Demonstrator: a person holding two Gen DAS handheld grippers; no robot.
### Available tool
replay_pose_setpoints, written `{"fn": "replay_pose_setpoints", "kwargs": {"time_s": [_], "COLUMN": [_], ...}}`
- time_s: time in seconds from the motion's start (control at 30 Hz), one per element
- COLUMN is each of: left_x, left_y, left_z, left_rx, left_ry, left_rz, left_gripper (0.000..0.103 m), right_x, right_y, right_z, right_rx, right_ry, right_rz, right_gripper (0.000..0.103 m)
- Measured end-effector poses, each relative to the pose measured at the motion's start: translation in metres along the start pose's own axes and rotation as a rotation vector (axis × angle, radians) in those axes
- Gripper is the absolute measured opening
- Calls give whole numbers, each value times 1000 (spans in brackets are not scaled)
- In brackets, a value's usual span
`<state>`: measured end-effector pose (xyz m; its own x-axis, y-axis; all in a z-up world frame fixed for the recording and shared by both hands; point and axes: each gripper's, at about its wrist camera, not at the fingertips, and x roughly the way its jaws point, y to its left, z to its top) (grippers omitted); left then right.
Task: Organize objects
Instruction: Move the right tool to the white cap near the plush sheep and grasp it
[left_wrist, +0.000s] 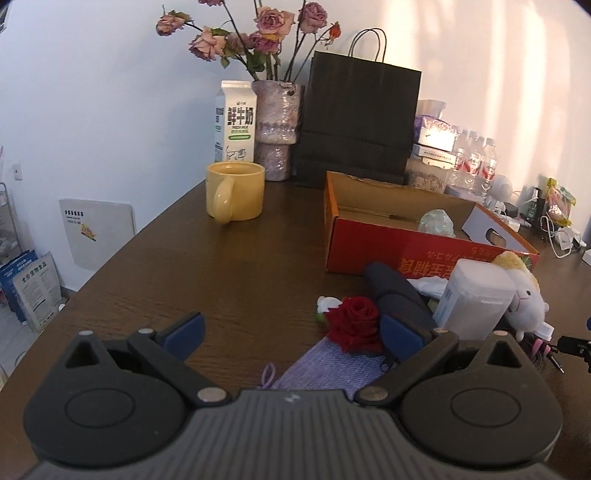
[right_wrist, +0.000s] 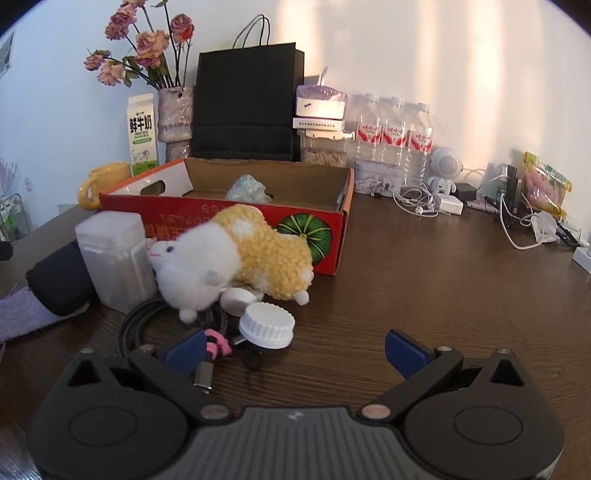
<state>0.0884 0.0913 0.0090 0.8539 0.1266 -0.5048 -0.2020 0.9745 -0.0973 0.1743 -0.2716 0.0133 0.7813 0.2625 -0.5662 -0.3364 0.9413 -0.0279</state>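
Sitting on the brown table (left_wrist: 221, 277), a red box (right_wrist: 236, 216) holds a small shiny green lump (right_wrist: 247, 189), maybe crumpled wrap. A fluffy toy (right_wrist: 236, 258) leans on a clear jar (right_wrist: 114, 258) right in front of the box. Both the left gripper (left_wrist: 291, 330) and the right gripper (right_wrist: 293, 349) have their fingers spread wide, holding nothing. A red rose (left_wrist: 356, 321) lies near the left one.

Milk carton (left_wrist: 235, 122), vase of dried roses (left_wrist: 275, 129), black paper bag (left_wrist: 356, 122), water bottles (right_wrist: 393, 129)
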Motion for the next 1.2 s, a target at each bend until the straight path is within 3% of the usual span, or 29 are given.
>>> {"fn": "replay_pose_setpoints", "kwargs": {"time_s": [0.3, 0.53, 0.6, 0.73, 0.8, 0.97, 1.2], "left_x": [-5, -2, -1, 1, 3, 5, 6], "left_y": [-1, -5, -6, -7, -8, -8, -6], "left_z": [1, 1, 1, 1, 0, -1, -3], "left_rx": [3, 12, 13, 14, 15, 18, 14], "left_ry": [-4, 4, 6, 11, 14, 20, 24], "left_rz": [9, 12, 13, 13, 11, 9, 9], "left_gripper": [103, 103, 103, 103, 103, 103, 103], "right_x": [17, 41, 46, 48, 47, 42, 28], "right_y": [-8, -11, -13, -16, -10, 4, 1], "right_z": [8, 14, 13, 12, 10, 8, 8], "right_rx": [34, 63, 77, 100, 70, -7, 10], "right_ry": [25, 66, 69, 59, 45, 9, -79], "right_rz": [50, 78, 87, 149, 161, 124, 77], "right_gripper": [96, 80, 73, 46, 39, 39, 39]}}
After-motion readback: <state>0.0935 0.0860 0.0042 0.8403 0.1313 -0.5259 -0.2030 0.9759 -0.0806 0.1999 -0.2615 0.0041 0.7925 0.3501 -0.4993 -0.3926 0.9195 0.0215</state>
